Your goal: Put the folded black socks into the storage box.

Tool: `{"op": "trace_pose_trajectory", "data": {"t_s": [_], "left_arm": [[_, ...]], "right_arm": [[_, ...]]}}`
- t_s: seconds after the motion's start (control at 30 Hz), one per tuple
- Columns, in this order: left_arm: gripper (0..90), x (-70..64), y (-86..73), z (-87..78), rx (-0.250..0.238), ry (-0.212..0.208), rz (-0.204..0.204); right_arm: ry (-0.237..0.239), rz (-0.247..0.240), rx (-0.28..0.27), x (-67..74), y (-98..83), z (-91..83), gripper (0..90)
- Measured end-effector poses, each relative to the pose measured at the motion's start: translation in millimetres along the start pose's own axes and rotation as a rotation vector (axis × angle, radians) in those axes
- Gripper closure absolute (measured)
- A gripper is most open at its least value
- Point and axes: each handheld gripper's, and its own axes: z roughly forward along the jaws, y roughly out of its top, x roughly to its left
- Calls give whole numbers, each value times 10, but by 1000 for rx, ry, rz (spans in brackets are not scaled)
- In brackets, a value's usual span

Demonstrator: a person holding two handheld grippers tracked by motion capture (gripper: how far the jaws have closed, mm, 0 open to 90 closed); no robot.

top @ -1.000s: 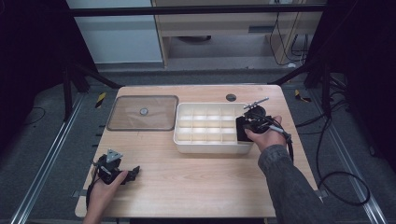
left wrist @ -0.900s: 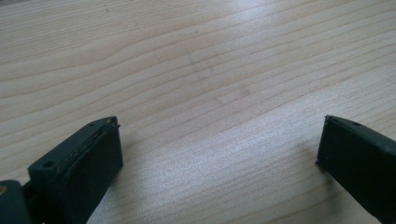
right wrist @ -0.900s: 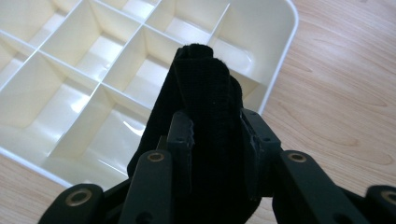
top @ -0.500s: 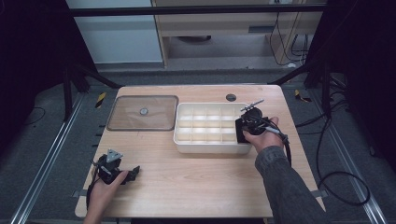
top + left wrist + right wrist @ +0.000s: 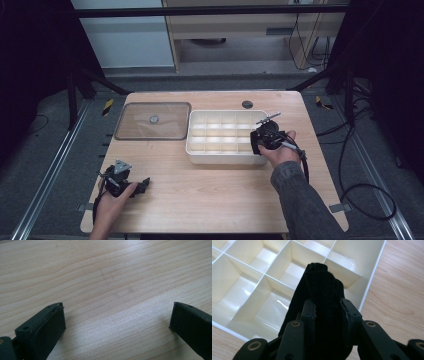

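- The right gripper (image 5: 325,307) is reaching over the right end of the white divided tray (image 5: 196,145), its jaws clenching a folded black cloth (image 5: 322,290) above the compartments at that end.
- The left gripper (image 5: 115,322) is resting near the desk's (image 5: 210,200) front left corner, its jaws spread wide over bare wood.
- One tray is sitting mid-desk; one clear lid (image 5: 153,120) is lying flat just beside its left edge.
- Open wood is stretching along the front edge between both hands.
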Motion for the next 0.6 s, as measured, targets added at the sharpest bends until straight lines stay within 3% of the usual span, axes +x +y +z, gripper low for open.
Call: {"op": "trace_pose_trajectory", "data": {"t_s": [0.6], "left_arm": [[0, 0, 2, 2, -1, -1, 0]], "right_arm": [[8, 8, 63, 1, 2, 64, 689]]}}
